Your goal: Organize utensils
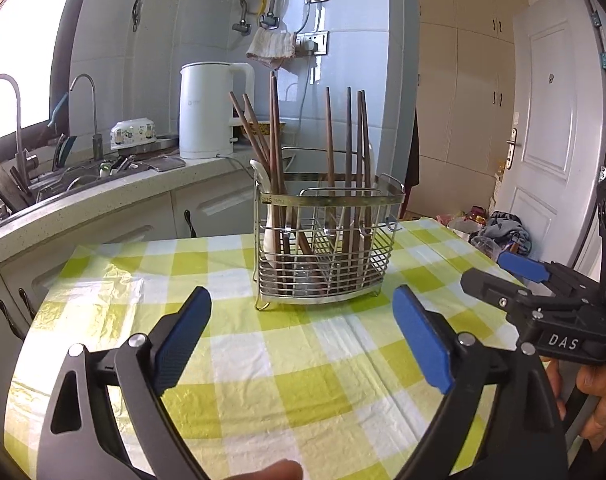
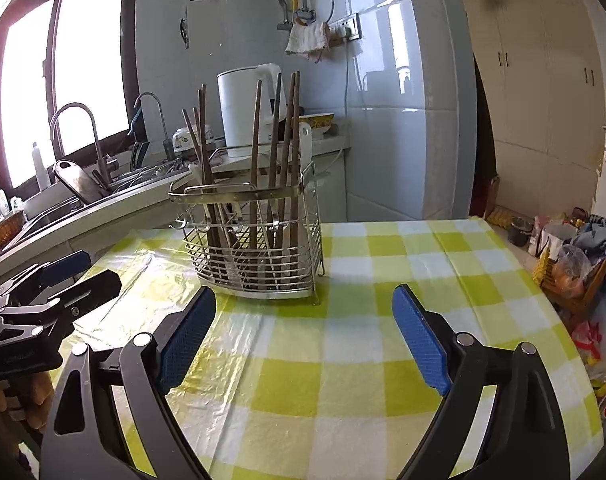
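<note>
A steel wire utensil caddy (image 1: 327,252) (image 2: 255,240) stands on the green-and-white checked tablecloth (image 1: 287,360) (image 2: 343,320). Several brown wooden chopsticks (image 1: 349,140) (image 2: 259,128) stand upright in it, with a white spoon (image 1: 271,236) in its left compartment. My left gripper (image 1: 303,308) is open over the cloth, short of the caddy, with nothing between its blue pads. My right gripper (image 2: 305,308) is open too, nearer the caddy's right side, and holds nothing. Each gripper shows at the edge of the other's view.
A kitchen counter (image 1: 115,196) with a sink, taps and a white kettle (image 1: 211,112) (image 2: 247,108) runs behind the table on the left. A white door (image 1: 551,128) and bags on the floor (image 2: 575,252) lie to the right. A person's fingers (image 1: 599,404) hold the right gripper.
</note>
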Tool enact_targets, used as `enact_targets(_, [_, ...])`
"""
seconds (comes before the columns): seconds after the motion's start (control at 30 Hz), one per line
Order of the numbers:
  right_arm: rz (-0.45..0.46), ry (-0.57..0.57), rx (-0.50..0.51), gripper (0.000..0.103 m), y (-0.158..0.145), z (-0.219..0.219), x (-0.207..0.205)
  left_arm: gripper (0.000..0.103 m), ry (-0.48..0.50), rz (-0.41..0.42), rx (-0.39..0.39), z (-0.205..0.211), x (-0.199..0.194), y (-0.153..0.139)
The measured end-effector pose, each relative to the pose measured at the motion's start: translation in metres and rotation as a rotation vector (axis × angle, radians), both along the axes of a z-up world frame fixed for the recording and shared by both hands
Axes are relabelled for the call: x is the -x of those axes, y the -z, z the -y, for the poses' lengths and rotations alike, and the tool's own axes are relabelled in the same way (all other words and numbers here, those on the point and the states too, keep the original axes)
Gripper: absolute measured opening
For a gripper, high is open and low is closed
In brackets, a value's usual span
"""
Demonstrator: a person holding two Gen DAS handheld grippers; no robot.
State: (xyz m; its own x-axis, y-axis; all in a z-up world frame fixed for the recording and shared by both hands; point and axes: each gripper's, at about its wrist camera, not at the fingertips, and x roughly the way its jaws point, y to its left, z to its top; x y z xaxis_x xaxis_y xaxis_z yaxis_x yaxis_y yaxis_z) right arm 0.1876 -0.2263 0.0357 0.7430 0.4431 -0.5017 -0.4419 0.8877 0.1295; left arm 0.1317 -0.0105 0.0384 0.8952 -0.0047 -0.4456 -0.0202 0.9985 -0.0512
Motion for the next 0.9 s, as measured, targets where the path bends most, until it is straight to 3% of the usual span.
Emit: enact_targets(0.9, [0.009, -0.005, 0.014, 0.084, -0.0079, -0.0039, -0.0014, 0.089, -0.017, 0.027, 0.014, -0.0076, 0.0024, -0.0099])
